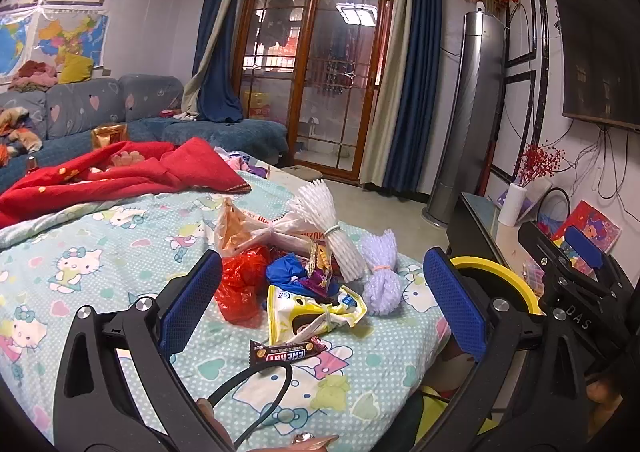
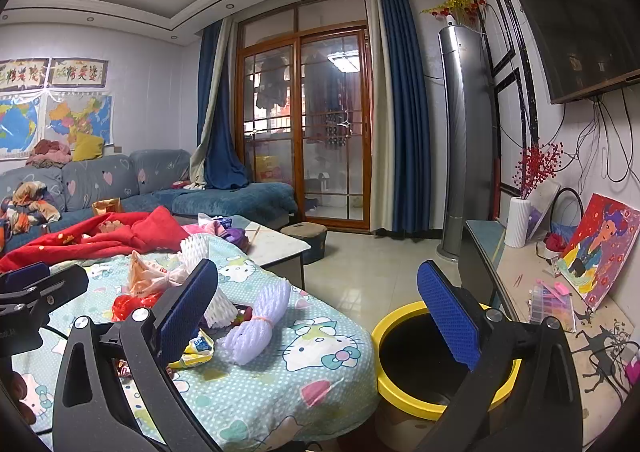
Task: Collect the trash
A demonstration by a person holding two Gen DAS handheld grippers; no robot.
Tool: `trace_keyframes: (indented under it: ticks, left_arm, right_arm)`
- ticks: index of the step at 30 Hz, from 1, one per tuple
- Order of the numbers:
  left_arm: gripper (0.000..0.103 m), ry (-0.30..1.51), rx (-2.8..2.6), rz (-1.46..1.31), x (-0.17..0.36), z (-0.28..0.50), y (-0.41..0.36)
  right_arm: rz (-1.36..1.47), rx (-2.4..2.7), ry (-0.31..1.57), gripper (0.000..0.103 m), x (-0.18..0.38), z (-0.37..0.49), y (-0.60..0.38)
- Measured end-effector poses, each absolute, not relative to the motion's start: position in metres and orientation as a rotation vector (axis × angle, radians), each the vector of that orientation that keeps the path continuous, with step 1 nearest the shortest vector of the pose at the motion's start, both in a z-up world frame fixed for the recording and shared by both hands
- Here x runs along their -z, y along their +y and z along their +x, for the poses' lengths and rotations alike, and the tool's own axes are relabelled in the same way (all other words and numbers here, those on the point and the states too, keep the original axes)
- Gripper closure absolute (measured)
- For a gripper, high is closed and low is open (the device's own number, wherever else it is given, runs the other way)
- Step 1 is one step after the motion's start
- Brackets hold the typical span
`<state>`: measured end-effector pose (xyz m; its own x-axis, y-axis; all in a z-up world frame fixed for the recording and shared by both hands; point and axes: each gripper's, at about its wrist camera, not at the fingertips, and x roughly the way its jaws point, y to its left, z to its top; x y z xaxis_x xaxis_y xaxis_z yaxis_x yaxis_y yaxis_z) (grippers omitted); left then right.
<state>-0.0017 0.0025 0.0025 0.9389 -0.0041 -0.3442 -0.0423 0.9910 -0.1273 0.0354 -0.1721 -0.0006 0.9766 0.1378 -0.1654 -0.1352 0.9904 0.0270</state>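
Left gripper [image 1: 322,294] spread wide, nothing between the blue pads, hovering over a heap of trash on the cartoon-cat bedsheet [image 1: 100,252]. Right gripper [image 2: 318,310] likewise wide open and empty, poised above the sheet's edge and the yellow-rimmed bin [image 2: 400,392].

Seen from the left wrist: dark candy bar wrapper [image 1: 286,352] nearest, at 6 o'clock of the heap. Yellow snack bag [image 1: 312,312] just above it. Red plastic bag [image 1: 240,284] at 9 o'clock, blue bag [image 1: 288,272] in the middle, orange-tinted clear bag [image 1: 240,228] at 11 o'clock. White foam net bundle [image 1: 332,228] at 12 o'clock, lilac foam net bundle [image 1: 382,280] at 3 o'clock, lying a little apart. Something purple and gold under the white bundle, perhaps another wrapper; hard to tell.

Bin standing on the floor at 3 o'clock of the heap, just beside the bed edge, dark inside. Red blanket [image 1: 120,175] bunched at 10 o'clock, well apart.
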Motion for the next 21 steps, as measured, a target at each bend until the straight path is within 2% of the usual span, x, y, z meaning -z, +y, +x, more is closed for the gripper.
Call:
trace_keyframes:
  ticks: [21]
  left_arm:
    - [0.010, 0.352, -0.019, -0.136, -0.004, -0.003, 0.004]
  right_arm:
    - [0.010, -0.138, 0.184, 0.006, 0.015, 0.035, -0.171]
